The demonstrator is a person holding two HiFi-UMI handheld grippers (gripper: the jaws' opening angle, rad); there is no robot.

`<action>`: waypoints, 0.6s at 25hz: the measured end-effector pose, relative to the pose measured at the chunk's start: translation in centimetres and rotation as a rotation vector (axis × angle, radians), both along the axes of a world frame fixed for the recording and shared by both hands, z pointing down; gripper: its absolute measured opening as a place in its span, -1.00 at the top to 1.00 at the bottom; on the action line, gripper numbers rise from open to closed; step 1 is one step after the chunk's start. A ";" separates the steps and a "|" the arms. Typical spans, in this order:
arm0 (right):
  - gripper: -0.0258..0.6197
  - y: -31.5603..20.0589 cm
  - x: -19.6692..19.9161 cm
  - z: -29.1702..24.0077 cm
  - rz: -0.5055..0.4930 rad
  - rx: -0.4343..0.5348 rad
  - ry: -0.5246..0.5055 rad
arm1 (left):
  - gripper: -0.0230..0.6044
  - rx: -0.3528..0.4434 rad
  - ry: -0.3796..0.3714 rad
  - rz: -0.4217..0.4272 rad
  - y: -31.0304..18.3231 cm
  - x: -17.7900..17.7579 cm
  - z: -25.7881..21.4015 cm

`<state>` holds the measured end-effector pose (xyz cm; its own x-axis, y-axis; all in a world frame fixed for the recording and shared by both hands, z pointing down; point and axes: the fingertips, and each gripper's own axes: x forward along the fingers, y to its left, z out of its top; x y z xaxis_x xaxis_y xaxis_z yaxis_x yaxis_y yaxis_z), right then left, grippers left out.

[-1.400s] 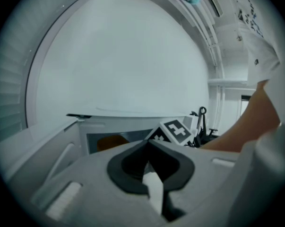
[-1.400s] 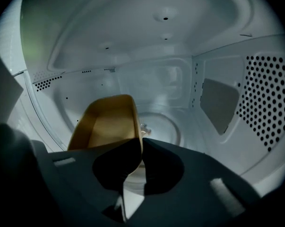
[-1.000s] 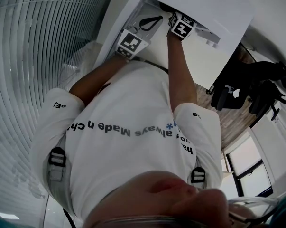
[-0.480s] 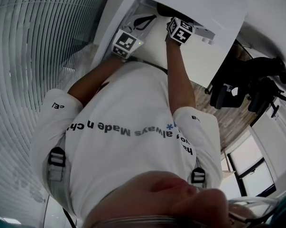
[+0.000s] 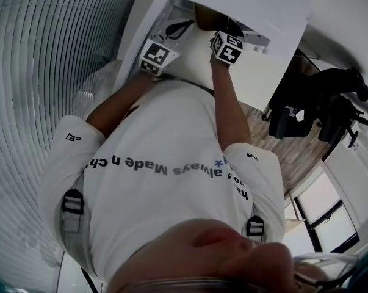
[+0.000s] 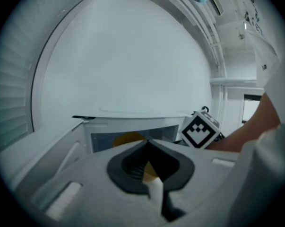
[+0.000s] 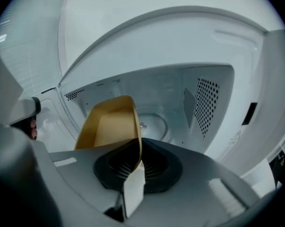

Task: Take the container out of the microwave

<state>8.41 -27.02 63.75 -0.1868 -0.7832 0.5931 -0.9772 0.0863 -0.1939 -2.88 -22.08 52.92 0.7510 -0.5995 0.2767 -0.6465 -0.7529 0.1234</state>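
A tan, open-topped container (image 7: 109,126) hangs in front of the white microwave's open cavity (image 7: 156,93). My right gripper (image 7: 138,148) is shut on the container's right wall near its rim. In the left gripper view the container (image 6: 128,138) shows in the microwave's opening (image 6: 133,119), with the right gripper's marker cube (image 6: 200,130) beside it. My left gripper (image 6: 148,143) stays outside the microwave, to the left of it. Its jaws meet at the tip, and I see nothing held between them. In the head view both marker cubes, left (image 5: 154,57) and right (image 5: 227,46), sit at the microwave's front.
The cavity's floor has a round turntable hub (image 7: 151,124), and its right wall a patch of vent holes (image 7: 206,103). The person's forearm (image 6: 246,131) crosses the right side of the left gripper view. A black office chair (image 5: 318,108) stands off to the right.
The right gripper's cube has drawn back from the microwave toward the person. The left gripper has stayed where it was against the microwave.
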 end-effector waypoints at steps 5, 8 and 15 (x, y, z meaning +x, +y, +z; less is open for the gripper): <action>0.88 2.3 0.0 0.0 -0.031 -0.013 -0.003 | 0.92 0.000 0.003 0.008 0.6 0.3 -0.1; 0.88 3.9 0.2 -0.1 -0.057 -0.022 0.003 | 0.91 0.001 0.002 0.018 1.0 0.6 -0.3; 0.88 7.5 1.5 0.3 -0.091 -0.046 0.002 | 0.91 0.003 0.000 0.050 2.2 1.2 -0.3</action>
<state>9.87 -19.47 64.00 -0.2547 -0.7353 0.6281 -0.9661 0.1657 -0.1979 -1.67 -19.92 52.66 0.7799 -0.5623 0.2749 -0.6083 -0.7845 0.1209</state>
